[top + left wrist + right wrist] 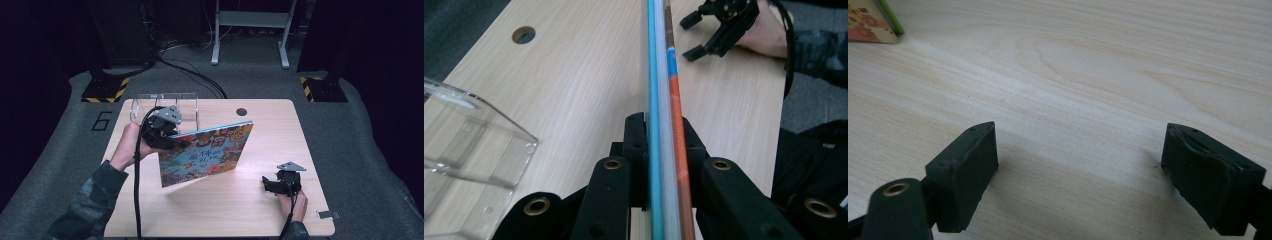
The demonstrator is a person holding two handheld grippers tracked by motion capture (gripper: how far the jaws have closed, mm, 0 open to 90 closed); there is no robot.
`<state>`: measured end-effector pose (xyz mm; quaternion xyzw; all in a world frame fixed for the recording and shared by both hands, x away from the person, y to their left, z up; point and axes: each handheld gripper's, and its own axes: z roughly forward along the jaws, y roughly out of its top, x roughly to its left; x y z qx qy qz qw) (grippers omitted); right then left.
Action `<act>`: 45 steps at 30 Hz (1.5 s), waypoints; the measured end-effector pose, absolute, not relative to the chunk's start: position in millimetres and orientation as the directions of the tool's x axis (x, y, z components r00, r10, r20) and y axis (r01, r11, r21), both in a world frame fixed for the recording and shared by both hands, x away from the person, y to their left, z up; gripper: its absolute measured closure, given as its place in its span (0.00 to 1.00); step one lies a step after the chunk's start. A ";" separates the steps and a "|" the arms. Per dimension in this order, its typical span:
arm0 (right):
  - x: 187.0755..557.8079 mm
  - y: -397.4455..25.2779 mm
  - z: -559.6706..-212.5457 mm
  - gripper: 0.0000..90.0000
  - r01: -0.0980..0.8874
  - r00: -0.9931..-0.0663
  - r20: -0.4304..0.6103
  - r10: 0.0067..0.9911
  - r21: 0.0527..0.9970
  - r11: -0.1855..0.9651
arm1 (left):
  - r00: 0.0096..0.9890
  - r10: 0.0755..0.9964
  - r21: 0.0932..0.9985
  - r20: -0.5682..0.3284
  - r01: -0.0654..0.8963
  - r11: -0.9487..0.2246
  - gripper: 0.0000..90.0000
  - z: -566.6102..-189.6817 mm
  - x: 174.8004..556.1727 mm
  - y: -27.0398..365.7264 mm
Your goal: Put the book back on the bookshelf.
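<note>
A thin picture book (207,152) with a busy blue, orange and red cover stands upright above the middle of the table, held at its top left corner. My left gripper (172,136) is shut on that corner. In the left gripper view the book's edge (663,100) runs straight away between the two jaws, blue on one side and orange on the other. My right gripper (272,184) rests low at the table's right front, jaws open with nothing between them. In the right gripper view its gripper (1080,165) hovers over bare wood, with the book's bottom corner (870,22) at the top left.
A clear acrylic stand (165,107) sits at the table's back left, just behind my left hand, and shows as a transparent box (471,150) in the left gripper view. A round cable hole (242,111) lies near the back edge. A small metal tab (327,214) sits at the front right corner.
</note>
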<state>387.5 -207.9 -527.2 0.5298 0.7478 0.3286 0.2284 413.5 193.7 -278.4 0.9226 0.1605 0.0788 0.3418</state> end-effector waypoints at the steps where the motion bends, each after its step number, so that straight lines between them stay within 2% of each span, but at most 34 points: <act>1: 387.4 -208.1 -527.1 0.16 0.642 -0.337 0.005 0.942 0.733 0.225 | 0.935 0.352 0.648 0.041 0.243 -0.722 0.90 -274.5 413.3 193.4; 9: 387.4 -208.0 -527.2 0.16 0.642 -0.336 0.007 0.942 0.734 0.224 | 0.917 0.386 0.605 0.102 0.251 -0.756 0.90 -243.0 411.2 197.3; 17: 387.5 -208.1 -527.4 0.16 0.639 -0.336 0.006 0.942 0.736 0.224 | 0.900 0.419 0.585 0.123 0.275 -0.763 0.90 -226.2 410.0 210.0; 37: 387.7 -208.0 -527.5 0.16 0.638 -0.338 0.007 0.941 0.737 0.223 | 0.867 0.488 0.564 0.101 0.354 -0.746 0.90 -219.1 419.5 240.0; 45: 387.7 -207.9 -527.4 0.16 0.639 -0.338 0.007 0.941 0.736 0.224 | 0.845 0.533 0.527 0.041 0.435 -0.730 0.90 -222.3 427.9 257.1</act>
